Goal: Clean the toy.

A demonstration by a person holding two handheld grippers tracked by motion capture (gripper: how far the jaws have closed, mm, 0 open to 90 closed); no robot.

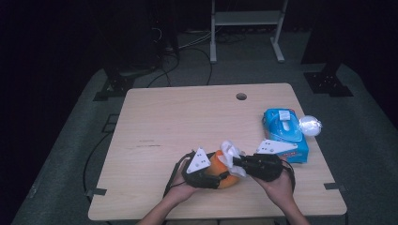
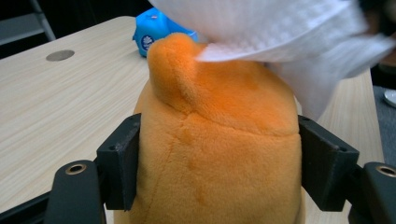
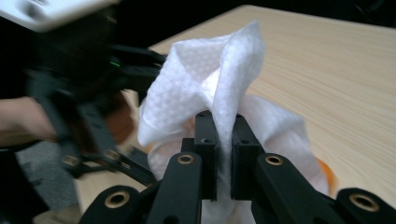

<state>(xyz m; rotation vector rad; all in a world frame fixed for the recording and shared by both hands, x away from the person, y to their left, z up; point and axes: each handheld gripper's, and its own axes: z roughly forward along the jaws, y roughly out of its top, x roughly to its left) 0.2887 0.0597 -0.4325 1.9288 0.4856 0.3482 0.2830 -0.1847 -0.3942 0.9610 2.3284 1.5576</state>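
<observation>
An orange plush toy (image 1: 224,174) (image 2: 219,154) lies near the table's front edge. My left gripper (image 1: 219,177) (image 2: 219,168) is shut on it, and its black pads (image 2: 119,158) press into the toy's sides. A white tissue (image 1: 230,152) (image 3: 205,79) is draped over the top of the toy (image 3: 328,176). My right gripper (image 1: 237,162) (image 3: 223,123) comes in from the right and is shut on a fold of that tissue (image 2: 280,32). In the right gripper view the left gripper (image 3: 79,93) is a dark blur at the left.
A blue tissue pack (image 1: 285,133) (image 2: 154,32) lies at the table's right edge with a crumpled whitish ball (image 1: 309,125) beside it. The wooden table (image 1: 187,122) has a round cable hole (image 1: 241,96) near its far edge. A white frame (image 1: 246,28) stands on the floor behind.
</observation>
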